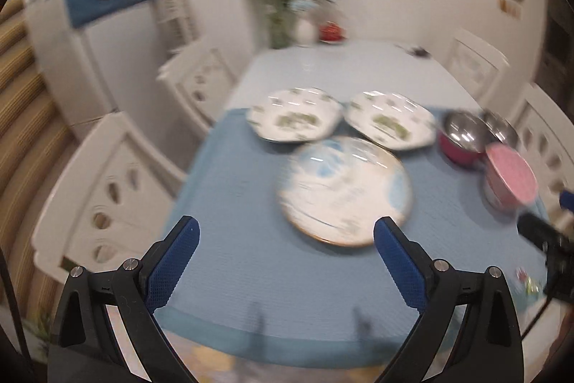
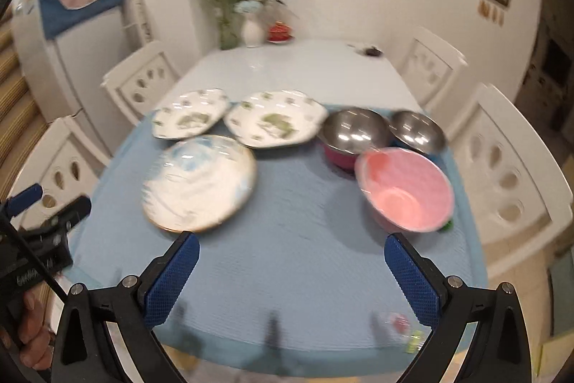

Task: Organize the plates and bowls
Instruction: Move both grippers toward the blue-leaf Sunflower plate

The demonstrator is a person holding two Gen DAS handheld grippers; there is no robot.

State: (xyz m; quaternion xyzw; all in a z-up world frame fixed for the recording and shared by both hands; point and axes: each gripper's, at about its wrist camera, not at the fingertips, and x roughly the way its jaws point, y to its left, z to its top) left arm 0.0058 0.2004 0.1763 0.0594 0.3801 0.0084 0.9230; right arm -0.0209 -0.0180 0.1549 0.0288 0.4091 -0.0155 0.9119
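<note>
Counter: blue cloth, dishes spread apart.
Plates: three, left side.
Bowls: three, right side.
Left gripper: released, empty.
Right gripper: released, empty.
Advice: approach rims low, stack like with like.

Three plates and three bowls, all upright on a blue cloth. At the back left, two white plates with green print, side by side. Nearer, a round blue-and-white plate, rim just under theirs. To the right, two steel bowls, one pink outside. Nearest, an empty pink bowl.
</note>
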